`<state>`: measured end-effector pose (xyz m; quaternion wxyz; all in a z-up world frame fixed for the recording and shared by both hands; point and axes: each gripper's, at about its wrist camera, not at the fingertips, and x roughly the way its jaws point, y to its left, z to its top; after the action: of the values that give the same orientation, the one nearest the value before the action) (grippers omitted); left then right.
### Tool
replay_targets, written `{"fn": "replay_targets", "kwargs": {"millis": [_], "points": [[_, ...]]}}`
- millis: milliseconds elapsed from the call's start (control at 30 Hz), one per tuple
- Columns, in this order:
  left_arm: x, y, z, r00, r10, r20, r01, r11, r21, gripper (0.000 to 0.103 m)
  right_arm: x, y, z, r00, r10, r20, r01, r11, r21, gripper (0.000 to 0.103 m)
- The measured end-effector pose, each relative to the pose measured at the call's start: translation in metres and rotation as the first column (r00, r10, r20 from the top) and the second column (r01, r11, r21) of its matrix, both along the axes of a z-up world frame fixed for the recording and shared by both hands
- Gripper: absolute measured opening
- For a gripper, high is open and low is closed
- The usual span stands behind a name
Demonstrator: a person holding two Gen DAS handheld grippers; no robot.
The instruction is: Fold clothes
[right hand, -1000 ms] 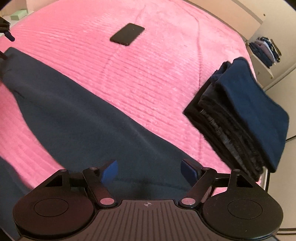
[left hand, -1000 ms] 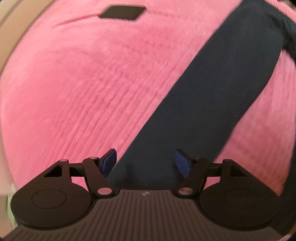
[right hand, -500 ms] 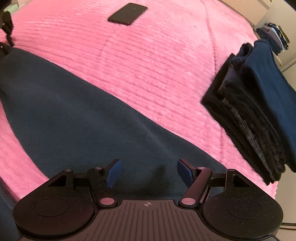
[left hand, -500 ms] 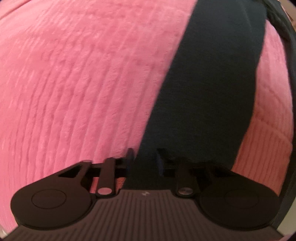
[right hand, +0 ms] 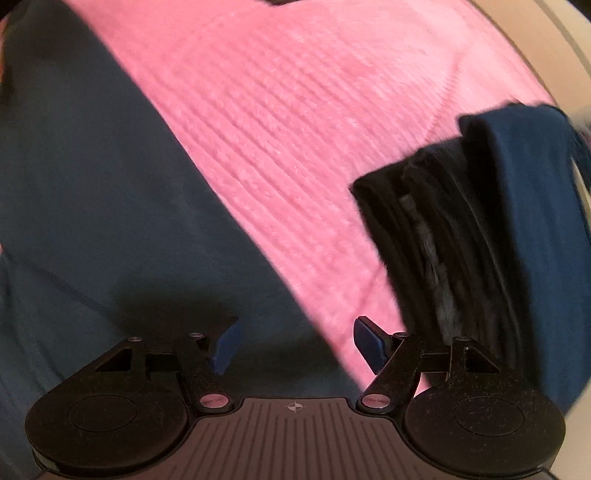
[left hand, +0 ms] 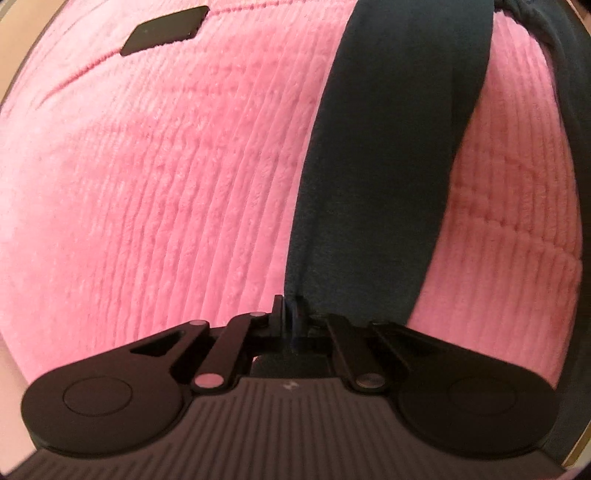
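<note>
A dark navy garment (left hand: pixel 388 155) lies stretched as a long band over the pink ribbed blanket (left hand: pixel 166 166). My left gripper (left hand: pixel 290 317) is shut on the near end of that band, pinching its edge between the pads. In the right wrist view the same navy garment (right hand: pixel 92 192) spreads wide across the left half. My right gripper (right hand: pixel 295 343) hovers open just above its edge, where the cloth meets the pink blanket (right hand: pixel 314 129). Nothing sits between its blue pads (right hand: pixel 225 345).
A black phone (left hand: pixel 164 31) lies flat on the blanket at the far left. A stack of folded dark clothes (right hand: pixel 480 229) with a blue piece on top sits at the right edge of the bed. Beige wall shows beyond.
My left gripper went from open to shut on the garment's end. My right gripper, open throughout, moved forward and lower toward the garment's edge, and the folded stack now looms closer.
</note>
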<state>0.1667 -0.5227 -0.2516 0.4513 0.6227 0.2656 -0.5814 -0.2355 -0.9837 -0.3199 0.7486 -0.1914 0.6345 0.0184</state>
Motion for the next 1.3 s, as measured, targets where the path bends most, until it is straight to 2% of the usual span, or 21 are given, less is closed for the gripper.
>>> {"fn": "replay_targets", "kwargs": {"millis": [133,167,200,267,367,467,533,600,667,733,833,967,1000,1033,1067,1100,1167,1200,1267,1300], "points": [[-0.012,0.004,0.005,0.999,-0.006,0.049,0.006,1.0,0.008,0.001,0.011,-0.007,-0.02,0.978,0.184,-0.101,-0.18,0.983,0.043,0.069],[-0.016,0.005,0.006,0.998,-0.009,0.062,0.009,1.0,0.012,0.001,0.013,-0.008,-0.025,0.97,0.202,-0.134,-0.194,0.978,0.073,0.046],[-0.02,0.006,0.008,0.997,-0.007,0.072,0.006,1.0,0.014,0.001,0.014,-0.01,-0.027,0.965,0.205,-0.161,-0.189,0.976,0.108,0.018],[-0.027,0.008,0.015,0.996,0.01,0.09,-0.011,1.0,0.006,0.001,0.013,-0.011,-0.025,0.969,0.186,-0.165,-0.165,0.977,0.133,0.002],[-0.041,0.011,0.03,0.992,0.045,0.115,-0.041,0.999,-0.032,0.0,-0.005,-0.009,0.002,0.988,0.141,-0.066,-0.134,0.986,0.097,0.002],[-0.058,0.023,0.062,0.984,0.09,0.152,-0.073,0.991,-0.114,0.0,-0.042,0.001,0.049,0.991,0.111,0.077,-0.113,0.993,0.02,0.002],[-0.075,0.038,0.093,0.98,0.133,0.15,-0.102,0.975,-0.198,0.0,-0.083,0.022,0.085,0.978,0.081,0.193,-0.071,0.996,-0.057,0.002],[-0.103,0.068,0.121,0.983,0.117,0.138,-0.079,0.965,-0.249,0.0,-0.131,0.05,0.115,0.953,0.049,0.3,-0.012,0.992,-0.125,0.002],[-0.137,0.103,0.132,0.991,0.055,0.126,-0.025,0.973,-0.231,0.0,-0.183,0.087,0.127,0.934,0.003,0.357,0.055,0.987,-0.153,0.002],[-0.167,0.138,0.123,0.997,0.021,0.069,-0.009,0.986,-0.165,0.0,-0.229,0.124,0.112,0.936,-0.074,0.345,0.133,0.98,-0.148,0.002],[-0.203,0.182,0.077,1.0,-0.014,0.01,0.015,0.999,-0.049,0.0,-0.29,0.176,0.071,0.934,-0.226,0.276,0.266,0.957,-0.118,0.002],[-0.234,0.215,0.031,0.997,-0.079,-0.019,0.079,0.997,0.013,0.001,-0.32,0.215,0.022,0.906,-0.387,0.173,0.403,0.912,-0.073,0.003],[-0.242,0.222,0.02,0.995,-0.095,-0.026,0.096,0.995,0.026,0.001,-0.324,0.221,0.016,0.894,-0.419,0.159,0.434,0.899,-0.067,0.012],[-0.249,0.229,0.009,0.993,-0.112,-0.033,0.113,0.993,0.038,0.001,-0.33,0.226,0.015,0.875,-0.455,0.166,0.469,0.881,-0.058,0.028],[-0.253,0.234,0.004,0.993,-0.111,-0.034,0.112,0.993,0.041,0.001,-0.335,0.229,0.018,0.849,-0.494,0.187,0.509,0.86,-0.037,0.074],[-0.253,0.234,0.003,0.994,-0.101,-0.03,0.102,0.994,0.037,0.001,-0.339,0.232,0.023,0.819,-0.533,0.21,0.547,0.837,-0.01,0.098],[-0.253,0.233,0.001,0.997,-0.076,-0.023,0.077,0.997,0.029,0.001,-0.347,0.231,0.038,0.739,-0.621,0.261,0.621,0.778,0.093,0.098],[-0.252,0.233,0.0,0.998,-0.058,-0.023,0.059,0.998,0.026,0.001,-0.35,0.226,0.044,0.688,-0.672,0.274,0.659,0.737,0.153,0.098],[-0.255,0.235,0.001,0.999,-0.037,-0.013,0.037,0.999,0.029,0.001,-0.356,0.205,0.053,0.558,-0.785,0.271,0.736,0.618,0.275,0.098],[-0.256,0.233,0.001,1.0,-0.026,-0.008,0.026,0.999,0.034,0.001,-0.364,0.193,0.055,0.475,-0.837,0.272,0.767,0.545,0.339,0.098]]}}
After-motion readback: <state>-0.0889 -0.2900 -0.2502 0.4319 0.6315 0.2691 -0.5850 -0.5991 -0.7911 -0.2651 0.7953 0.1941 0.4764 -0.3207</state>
